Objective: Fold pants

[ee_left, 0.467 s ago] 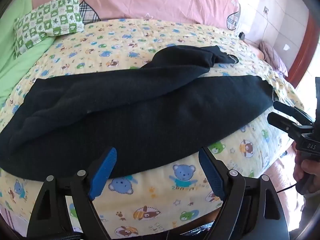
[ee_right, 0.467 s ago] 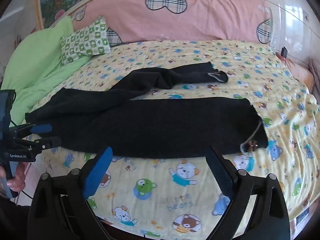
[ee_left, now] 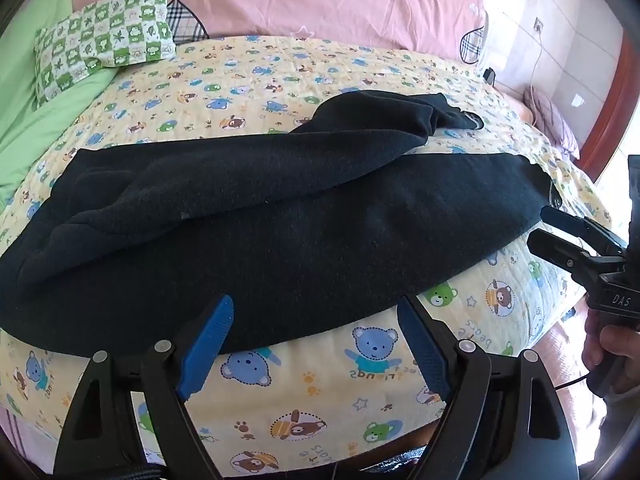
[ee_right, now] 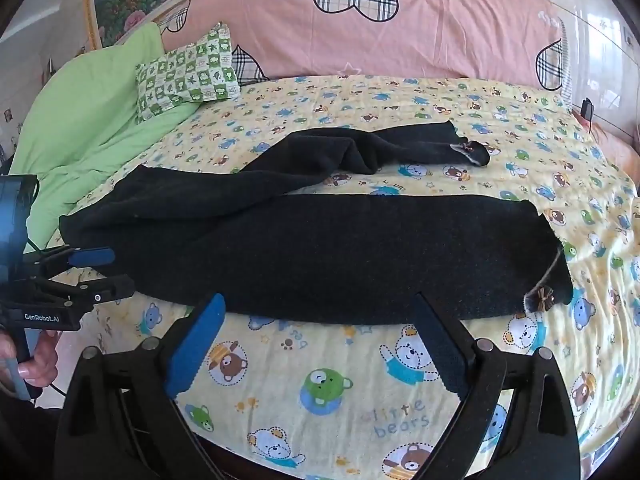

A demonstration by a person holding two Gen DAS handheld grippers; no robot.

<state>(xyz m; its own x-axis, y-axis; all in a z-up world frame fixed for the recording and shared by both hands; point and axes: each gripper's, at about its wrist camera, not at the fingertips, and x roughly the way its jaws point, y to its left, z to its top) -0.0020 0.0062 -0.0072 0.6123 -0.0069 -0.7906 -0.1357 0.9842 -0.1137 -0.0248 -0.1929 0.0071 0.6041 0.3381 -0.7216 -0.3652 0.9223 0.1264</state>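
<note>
Black pants (ee_left: pixel 304 224) lie across the yellow bear-print bed sheet (ee_left: pixel 304 384), waist at the left, legs to the right. The near leg lies flat; the far leg is crumpled and angles away (ee_right: pixel 360 152). My left gripper (ee_left: pixel 316 320) is open and empty at the near hem of the pants. My right gripper (ee_right: pixel 320 312) is open and empty just before the near leg's edge. Each gripper shows in the other's view: the left gripper (ee_right: pixel 96 272) by the waist end, the right gripper (ee_left: pixel 548 228) by the cuff end (ee_right: pixel 540 296).
A pink headboard cushion (ee_right: pixel 400 24) runs along the far side. A green checked pillow (ee_right: pixel 184 72) and a green blanket (ee_right: pixel 92 128) lie at the far left. The bed's front edge (ee_right: pixel 320 468) is just below my grippers. A charger and cable (ee_left: pixel 490 76) sit at the far right.
Both grippers have edged slightly closer to the pants' near edge. The pants have not moved.
</note>
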